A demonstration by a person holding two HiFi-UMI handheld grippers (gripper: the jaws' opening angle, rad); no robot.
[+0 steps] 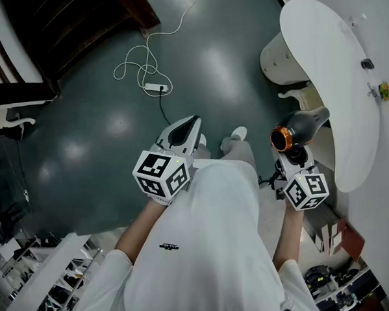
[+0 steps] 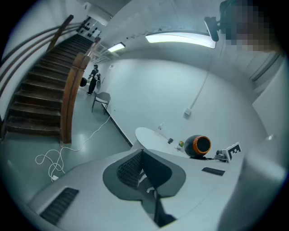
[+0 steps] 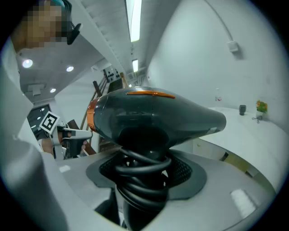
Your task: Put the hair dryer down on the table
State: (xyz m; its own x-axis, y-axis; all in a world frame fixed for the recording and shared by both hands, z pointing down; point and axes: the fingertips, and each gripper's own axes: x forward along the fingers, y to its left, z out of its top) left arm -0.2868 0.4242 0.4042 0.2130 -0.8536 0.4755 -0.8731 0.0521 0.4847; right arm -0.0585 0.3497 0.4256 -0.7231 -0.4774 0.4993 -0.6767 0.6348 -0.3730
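Near table (image 1: pixel 326 66), dark hair dryer (image 1: pixel 303 126), orange-ringed

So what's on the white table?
A small dark object and a yellow-green item. The hair dryer isn't; the right gripper holds it beside the table. Nothing covers the top.

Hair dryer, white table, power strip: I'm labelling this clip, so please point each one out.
hair dryer (image 1: pixel 303 126): head view, on its dark barrel.
white table (image 1: pixel 323 73): head view, on the bare top.
power strip (image 1: pixel 156 87): head view, on its white body.
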